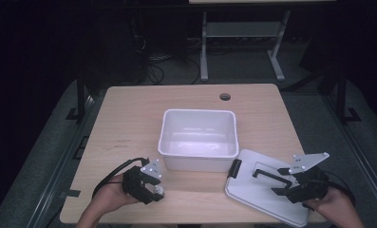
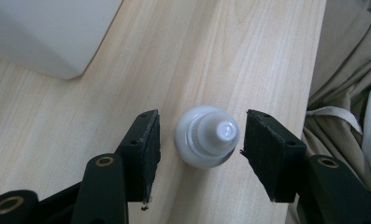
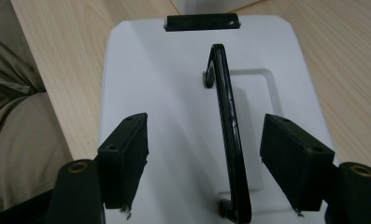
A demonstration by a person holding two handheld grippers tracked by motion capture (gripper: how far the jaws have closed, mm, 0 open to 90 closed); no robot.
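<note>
A small white dropper bottle (image 2: 206, 137) stands upright on the wooden table (image 1: 129, 123) near its front edge, seen cap-first from above. My left gripper (image 2: 201, 140) has a jaw on each side of it, and a thin gap shows at both pads, so it is open around the bottle (image 1: 160, 191). At the right, a white lid (image 3: 174, 70) lies flat on the table with a black handle (image 3: 227, 130) raised on its top. My right gripper (image 3: 204, 140) straddles that handle, open, with neither pad touching it. In the high view my left gripper (image 1: 155, 186) sits front left and my right gripper (image 1: 267, 183) front right.
An empty white plastic bin (image 1: 199, 111) stands mid-table, just beyond both grippers; its corner (image 2: 57, 42) is close to the bottle. The lid (image 1: 257, 194) overhangs the front right edge and has a black latch (image 3: 202, 21). A cable hole (image 1: 225, 97) lies behind the bin.
</note>
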